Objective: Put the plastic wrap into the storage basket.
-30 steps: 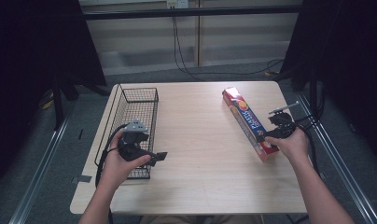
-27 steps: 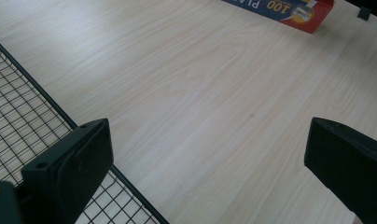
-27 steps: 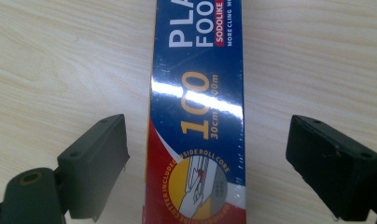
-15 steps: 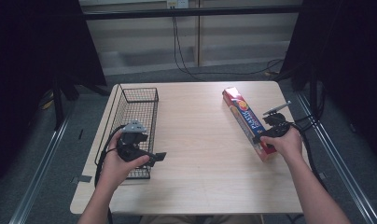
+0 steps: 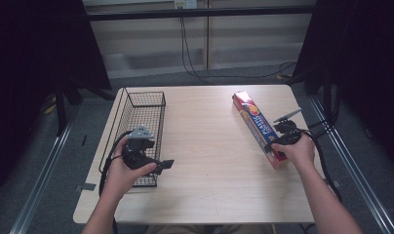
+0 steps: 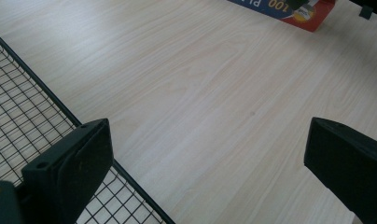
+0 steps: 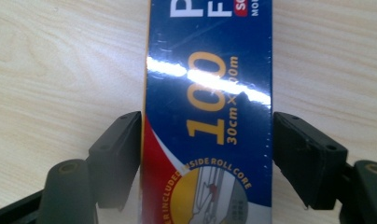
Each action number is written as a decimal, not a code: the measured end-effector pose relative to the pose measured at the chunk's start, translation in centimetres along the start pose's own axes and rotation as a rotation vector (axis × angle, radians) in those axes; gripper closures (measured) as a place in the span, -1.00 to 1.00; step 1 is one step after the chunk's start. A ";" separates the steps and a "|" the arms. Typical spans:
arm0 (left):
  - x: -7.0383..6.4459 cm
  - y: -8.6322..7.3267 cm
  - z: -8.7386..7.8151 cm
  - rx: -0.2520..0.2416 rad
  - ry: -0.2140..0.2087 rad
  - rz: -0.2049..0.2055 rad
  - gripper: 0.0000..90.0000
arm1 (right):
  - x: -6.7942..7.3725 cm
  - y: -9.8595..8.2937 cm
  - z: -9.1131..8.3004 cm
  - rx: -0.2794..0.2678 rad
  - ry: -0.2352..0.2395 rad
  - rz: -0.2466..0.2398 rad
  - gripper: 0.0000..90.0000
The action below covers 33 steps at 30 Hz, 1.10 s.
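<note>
One box: the plastic wrap box (image 5: pixel 257 127) lies flat on the right part of the table (image 5: pixel 209 146), with its long side going from the far middle toward the near right edge.
Box print: in the right gripper view the box (image 7: pixel 207 107) shows a dark blue face with a yellow "100" and "30cm", and a red and yellow corner below.
Right hand-held gripper: the right hand-held gripper (image 5: pixel 278 145) is at the near end of the box; its two jaws stand on both sides of the box (image 7: pixel 207 158), very close to the long edges or just touching them. I cannot tell if they already press it.
Right hand: the right hand (image 5: pixel 296 150) holds this tool just beside the near end of the box.
Left hand-held gripper: the left hand-held gripper (image 5: pixel 158 165) has its jaws spread wide apart (image 6: pixel 205 154) and nothing is between them, only bare table under.
Left hand: the left hand (image 5: pixel 124 168) is at the near end of the wire basket.
Wire basket: the black wire basket (image 5: pixel 139 105) stands on the left part of the table, well apart from the box; its mesh (image 6: pixel 18 116) is under the left jaw.
</note>
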<state>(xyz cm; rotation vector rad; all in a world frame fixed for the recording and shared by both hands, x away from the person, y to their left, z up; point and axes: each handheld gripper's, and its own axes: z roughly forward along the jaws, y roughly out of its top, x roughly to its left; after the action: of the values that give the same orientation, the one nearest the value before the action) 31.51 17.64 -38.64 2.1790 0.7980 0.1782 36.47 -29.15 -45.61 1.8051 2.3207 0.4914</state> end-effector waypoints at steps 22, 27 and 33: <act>-0.3 0.2 0.5 0.027 -0.005 0.020 -0.97 | 0.0 0.7 0.6 0.026 0.000 0.028 -0.37; -0.2 0.1 0.5 0.019 -0.006 0.010 -0.97 | 0.0 1.2 0.9 0.026 -0.001 0.030 -0.37; -0.1 0.1 0.6 0.034 -0.009 0.016 -0.97 | 0.2 1.5 1.5 0.047 -0.003 0.024 -0.26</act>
<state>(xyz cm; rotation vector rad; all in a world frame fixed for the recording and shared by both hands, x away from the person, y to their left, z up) 31.66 17.13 -38.98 2.2170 0.7839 0.1641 38.25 -28.38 -46.43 1.8550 2.3308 0.4411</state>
